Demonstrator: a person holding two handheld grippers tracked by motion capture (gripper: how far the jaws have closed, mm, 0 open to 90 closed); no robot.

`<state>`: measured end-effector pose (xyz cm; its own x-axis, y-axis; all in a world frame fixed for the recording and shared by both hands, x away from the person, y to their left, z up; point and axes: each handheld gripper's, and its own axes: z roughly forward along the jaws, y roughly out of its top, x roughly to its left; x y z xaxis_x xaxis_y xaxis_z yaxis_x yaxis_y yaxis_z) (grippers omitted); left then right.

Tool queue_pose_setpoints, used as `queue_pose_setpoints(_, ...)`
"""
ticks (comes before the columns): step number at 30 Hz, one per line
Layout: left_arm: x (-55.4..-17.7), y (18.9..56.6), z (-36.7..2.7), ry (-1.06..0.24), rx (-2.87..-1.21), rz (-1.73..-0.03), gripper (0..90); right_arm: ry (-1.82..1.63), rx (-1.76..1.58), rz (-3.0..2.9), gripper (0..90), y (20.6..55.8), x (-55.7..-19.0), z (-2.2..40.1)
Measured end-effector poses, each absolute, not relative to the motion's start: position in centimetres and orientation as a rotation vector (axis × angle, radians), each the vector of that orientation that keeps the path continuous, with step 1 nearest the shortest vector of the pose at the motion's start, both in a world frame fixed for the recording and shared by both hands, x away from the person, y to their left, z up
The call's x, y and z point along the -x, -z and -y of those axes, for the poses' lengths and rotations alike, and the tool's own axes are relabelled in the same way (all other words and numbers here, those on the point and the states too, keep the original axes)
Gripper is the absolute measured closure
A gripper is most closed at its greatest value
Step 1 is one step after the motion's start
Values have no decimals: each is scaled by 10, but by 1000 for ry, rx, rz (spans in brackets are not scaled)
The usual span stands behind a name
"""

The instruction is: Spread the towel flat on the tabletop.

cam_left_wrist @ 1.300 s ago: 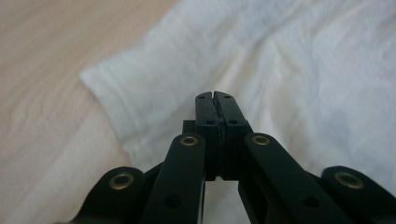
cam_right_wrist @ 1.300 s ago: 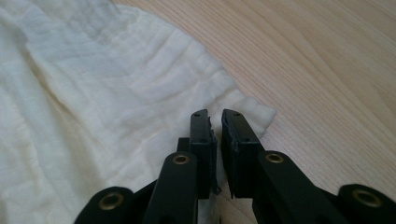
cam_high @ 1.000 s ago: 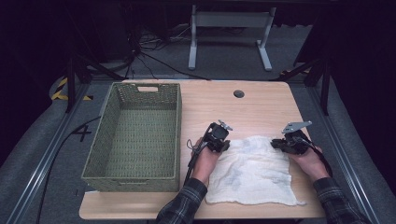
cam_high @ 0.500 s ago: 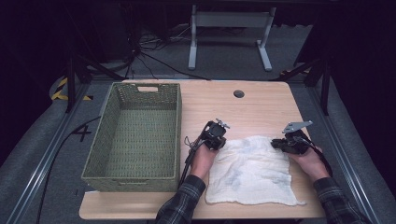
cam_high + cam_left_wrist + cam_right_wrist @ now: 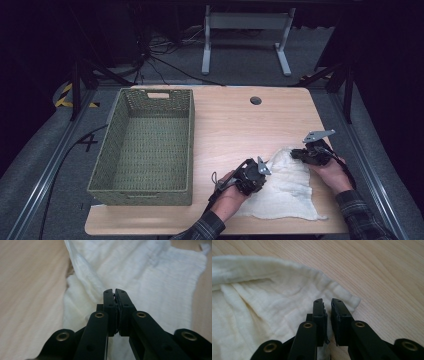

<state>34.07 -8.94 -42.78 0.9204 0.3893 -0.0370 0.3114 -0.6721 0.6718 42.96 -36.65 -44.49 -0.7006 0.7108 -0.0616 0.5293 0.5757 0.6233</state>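
Cloth (image 5: 285, 187) corner hidden under left claw (image 5: 261, 171), fold bunched

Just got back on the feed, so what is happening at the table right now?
A person is folding a white cloth on the wooden table with two handheld grippers. The left gripper is shut on the cloth's left edge, lifted over the rest. The right gripper is shut on the far right corner, which lies low on the table. The green woven basket at the left is empty.

cloth (image 5: 155, 277) past left gripper view's edge, pinched fold hidden between fingers (image 5: 110, 312)
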Motion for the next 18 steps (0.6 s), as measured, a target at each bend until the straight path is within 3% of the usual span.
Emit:
queue_pose_setpoints(7,-361,408,64,-181,-2227,-625,791,-850,-1022,-2505,817,445,-429,368)
queue_pose_setpoints(18,-347,436,63,-16,-2294,-645,716,-851,-1021,-2508,817,445,-430,368)
